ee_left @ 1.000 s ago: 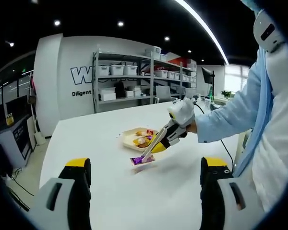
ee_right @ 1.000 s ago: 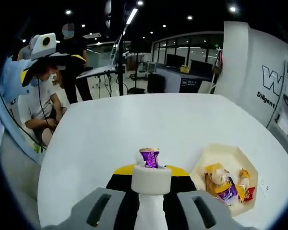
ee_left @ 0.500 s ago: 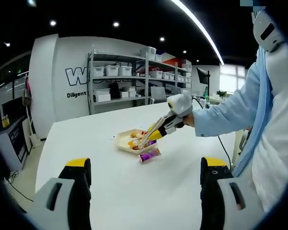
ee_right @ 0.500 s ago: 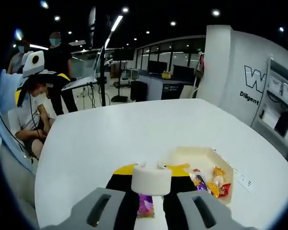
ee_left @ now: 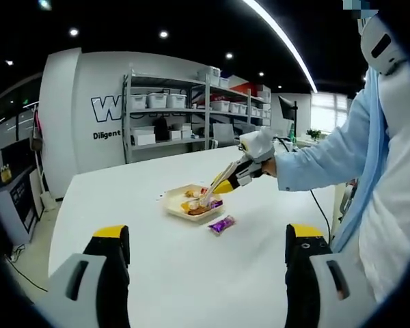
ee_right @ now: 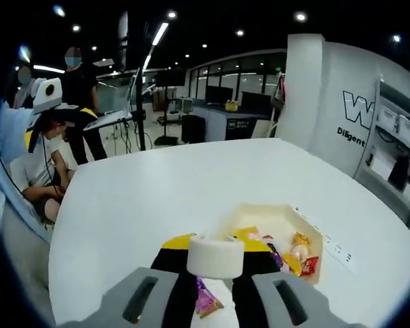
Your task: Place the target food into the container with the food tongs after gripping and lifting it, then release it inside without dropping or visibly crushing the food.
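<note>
The purple foil snack packet (ee_left: 221, 224) lies on the white tabletop (ee_left: 164, 266) just beside the shallow cream tray (ee_left: 174, 202), not yet inside; the long pale food tongs (ee_left: 217, 185), held in the right gripper (ee_left: 249, 164), reach over the tray; I cannot tell if their tips are apart or together.

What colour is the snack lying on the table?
Purple wrapper, clearest in the left gripper view.

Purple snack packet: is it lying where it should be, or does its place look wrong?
It looks misplaced: the purple snack packet lies on the white table beside the container, not inside, while the tongs reach over the container.
</note>
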The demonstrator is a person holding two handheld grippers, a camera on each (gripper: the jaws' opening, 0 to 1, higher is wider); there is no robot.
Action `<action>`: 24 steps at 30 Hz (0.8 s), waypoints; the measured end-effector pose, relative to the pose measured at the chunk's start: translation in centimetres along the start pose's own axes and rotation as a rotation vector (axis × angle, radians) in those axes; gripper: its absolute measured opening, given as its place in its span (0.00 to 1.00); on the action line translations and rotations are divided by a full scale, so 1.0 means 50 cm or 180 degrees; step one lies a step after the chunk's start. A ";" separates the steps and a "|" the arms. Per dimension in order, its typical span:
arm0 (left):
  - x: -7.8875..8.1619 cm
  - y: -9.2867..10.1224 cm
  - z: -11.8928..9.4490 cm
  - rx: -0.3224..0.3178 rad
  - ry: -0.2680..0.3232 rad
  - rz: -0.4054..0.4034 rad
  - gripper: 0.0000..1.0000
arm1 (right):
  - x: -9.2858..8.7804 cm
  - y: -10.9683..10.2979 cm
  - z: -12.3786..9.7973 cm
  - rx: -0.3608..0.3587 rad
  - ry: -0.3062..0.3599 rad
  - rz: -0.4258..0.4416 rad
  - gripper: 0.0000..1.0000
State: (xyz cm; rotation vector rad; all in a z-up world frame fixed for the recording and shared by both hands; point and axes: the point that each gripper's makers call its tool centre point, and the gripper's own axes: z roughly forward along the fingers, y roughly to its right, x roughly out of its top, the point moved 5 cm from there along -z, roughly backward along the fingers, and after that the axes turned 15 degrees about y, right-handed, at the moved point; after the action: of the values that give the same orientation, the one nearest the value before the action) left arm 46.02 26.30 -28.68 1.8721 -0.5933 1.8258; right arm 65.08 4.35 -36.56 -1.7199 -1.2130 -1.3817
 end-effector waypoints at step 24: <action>0.005 0.013 0.016 -0.0033 -0.0040 0.0022 0.92 | -0.105 -0.040 -0.049 0.0626 -0.0337 -0.0155 0.14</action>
State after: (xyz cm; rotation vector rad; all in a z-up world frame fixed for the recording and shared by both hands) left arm 46.27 25.30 -28.45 1.8783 -0.6130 1.8133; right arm 62.12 1.54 -41.13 -1.6522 -1.4080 -1.1683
